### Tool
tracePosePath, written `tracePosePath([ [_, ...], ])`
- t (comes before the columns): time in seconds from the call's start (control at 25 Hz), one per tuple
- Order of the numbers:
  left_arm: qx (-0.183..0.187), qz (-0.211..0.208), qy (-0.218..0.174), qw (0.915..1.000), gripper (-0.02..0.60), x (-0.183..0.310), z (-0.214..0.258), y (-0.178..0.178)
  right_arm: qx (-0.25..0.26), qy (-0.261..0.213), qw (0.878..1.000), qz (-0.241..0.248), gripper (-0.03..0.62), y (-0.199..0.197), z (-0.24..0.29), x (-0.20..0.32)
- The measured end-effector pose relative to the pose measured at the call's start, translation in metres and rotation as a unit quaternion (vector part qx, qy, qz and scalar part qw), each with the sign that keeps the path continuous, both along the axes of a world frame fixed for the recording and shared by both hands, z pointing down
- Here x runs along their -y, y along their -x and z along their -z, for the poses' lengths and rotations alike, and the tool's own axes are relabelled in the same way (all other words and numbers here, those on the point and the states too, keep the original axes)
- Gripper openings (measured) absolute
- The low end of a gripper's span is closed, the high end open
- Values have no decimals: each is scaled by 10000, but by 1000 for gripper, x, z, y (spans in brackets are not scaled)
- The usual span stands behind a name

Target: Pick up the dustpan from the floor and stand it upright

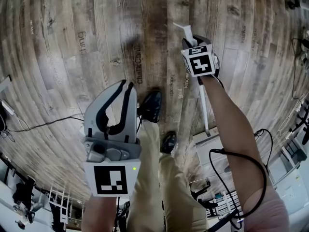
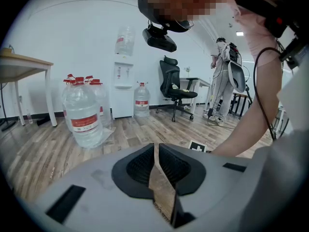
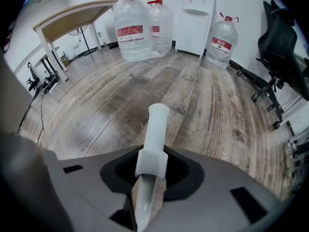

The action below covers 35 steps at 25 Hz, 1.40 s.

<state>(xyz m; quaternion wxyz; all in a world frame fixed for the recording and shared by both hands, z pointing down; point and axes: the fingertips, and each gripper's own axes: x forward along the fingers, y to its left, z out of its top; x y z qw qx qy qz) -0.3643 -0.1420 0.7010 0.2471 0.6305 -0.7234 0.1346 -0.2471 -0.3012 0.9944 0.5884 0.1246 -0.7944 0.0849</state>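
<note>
The dustpan has a long white pole that runs down to a white ribbed pan near my feet. My right gripper is shut on the white handle at the pole's top. In the right gripper view the handle pokes out forward between the jaws of the right gripper, over the wooden floor. My left gripper hangs at the lower left, away from the dustpan, shut with nothing in it. Only floor shows through the thin slit of the left gripper in its own view.
Large water jugs and a white dispenser stand by the far wall. A table is at the left, a black office chair at the right. Cables trail on the floor. My shoes are between the grippers. Another person stands far off.
</note>
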Motion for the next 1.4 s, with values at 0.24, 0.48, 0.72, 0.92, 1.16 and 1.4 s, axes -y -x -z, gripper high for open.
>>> tracePosePath([
  [0.24, -9, -2, -43, 10000, 17, 4, 21, -7, 190, -47, 9998, -90, 103, -1, 33, -1],
  [0.48, 103, -153, -319, 9993, 17, 23, 72, -19, 505, -169, 9984, -170, 100, -5, 100, 0],
  [0.72, 254, -294, -653, 9971, 17, 41, 130, -33, 937, -482, 9939, -322, 100, -11, 178, 15],
  [0.92, 302, -455, -847, 9949, 17, 45, 178, -58, 1198, -719, 9890, -491, 98, -31, 245, 26],
  [1.16, 535, -611, -992, 9917, 17, 36, 239, -90, 1536, -1065, 9804, -625, 100, -64, 328, 25],
  [1.4, 721, -776, -1140, 9878, 17, 17, 305, -125, 1862, -1381, 9695, -793, 100, -113, 416, 11],
])
